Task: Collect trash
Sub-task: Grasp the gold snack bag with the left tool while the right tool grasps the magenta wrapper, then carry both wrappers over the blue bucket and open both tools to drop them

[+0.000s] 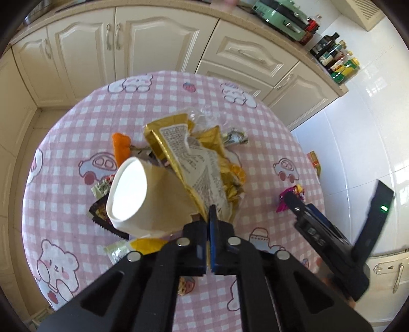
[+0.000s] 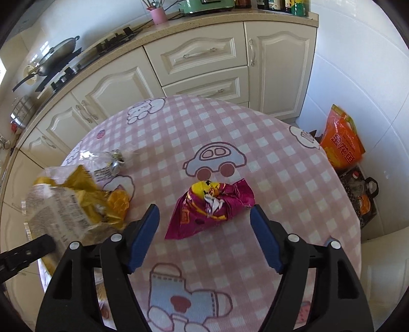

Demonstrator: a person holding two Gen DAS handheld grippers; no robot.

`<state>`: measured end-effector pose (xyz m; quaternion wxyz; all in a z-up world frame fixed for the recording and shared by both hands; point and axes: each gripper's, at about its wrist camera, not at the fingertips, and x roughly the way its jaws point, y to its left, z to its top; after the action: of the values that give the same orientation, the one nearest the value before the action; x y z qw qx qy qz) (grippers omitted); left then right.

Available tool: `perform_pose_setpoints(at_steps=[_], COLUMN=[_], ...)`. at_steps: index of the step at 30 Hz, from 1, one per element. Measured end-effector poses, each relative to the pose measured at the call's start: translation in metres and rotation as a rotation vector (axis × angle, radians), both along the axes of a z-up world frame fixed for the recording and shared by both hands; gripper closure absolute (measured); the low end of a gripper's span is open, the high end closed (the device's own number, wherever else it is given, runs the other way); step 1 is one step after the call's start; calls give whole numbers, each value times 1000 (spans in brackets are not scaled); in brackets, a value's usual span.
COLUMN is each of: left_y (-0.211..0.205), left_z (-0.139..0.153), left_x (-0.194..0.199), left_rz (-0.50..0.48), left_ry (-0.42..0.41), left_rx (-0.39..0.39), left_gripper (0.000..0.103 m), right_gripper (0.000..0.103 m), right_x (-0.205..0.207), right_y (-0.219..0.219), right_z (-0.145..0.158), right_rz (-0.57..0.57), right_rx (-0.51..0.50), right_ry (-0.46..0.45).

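Observation:
A heap of trash lies on the round pink checked tablecloth [image 1: 76, 132]. It holds a crumpled gold snack bag [image 1: 179, 145], a paper cup [image 1: 127, 189] on its side, an orange scrap [image 1: 121, 146] and several small wrappers. My left gripper [image 1: 211, 219] is shut on the near edge of the gold snack bag [image 2: 76, 201]. A crumpled magenta wrapper [image 2: 209, 206] lies apart to the right. My right gripper [image 2: 204, 208] is open, with one blue pad on each side of the wrapper and neither touching it. In the left wrist view the right gripper [image 1: 301, 209] sits over the magenta wrapper [image 1: 282, 205].
Cream cabinets [image 2: 202, 58] and a counter run behind the table, with a wok [image 2: 56, 51], a pink utensil cup [image 2: 159, 14] and bottles [image 1: 337, 58] on it. An orange bag [image 2: 341, 138] and a dark tote [image 2: 363, 196] stand on the floor to the right of the table.

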<state>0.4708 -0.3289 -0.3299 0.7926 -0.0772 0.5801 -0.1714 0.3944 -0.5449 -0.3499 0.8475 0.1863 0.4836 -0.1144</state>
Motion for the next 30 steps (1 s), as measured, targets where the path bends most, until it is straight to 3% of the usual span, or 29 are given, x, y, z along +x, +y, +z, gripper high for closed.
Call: perform_pose_setpoints(at_steps=[3,5,9,14,23,30], left_y=[1,5,18,43,148,269], left_z=[8,14,32,62,122,138], left_x=[-2,-5,-10,-18,-35,-49], left_rz=[-18,-25,-39,-35,37,141], left_ry=[-28,-39,-56,-88,-164,-179], left_rx=[-15,-33,-78,-129,-188,-160], left_gripper=[102,102,102,102,102,102], right_gripper=[35,54,56,57,56,56], right_x=[10,13,10,-3,-11,-4], right_y=[-1,-1,2,28,153,272], right_z=[-12,-16,-4,41,133,151], right_rz=[-10,-20,-11,21,193,340], right_rx=[11,4,6,-4,29,80], right_ry=[17,26,23,-39,-191,-202])
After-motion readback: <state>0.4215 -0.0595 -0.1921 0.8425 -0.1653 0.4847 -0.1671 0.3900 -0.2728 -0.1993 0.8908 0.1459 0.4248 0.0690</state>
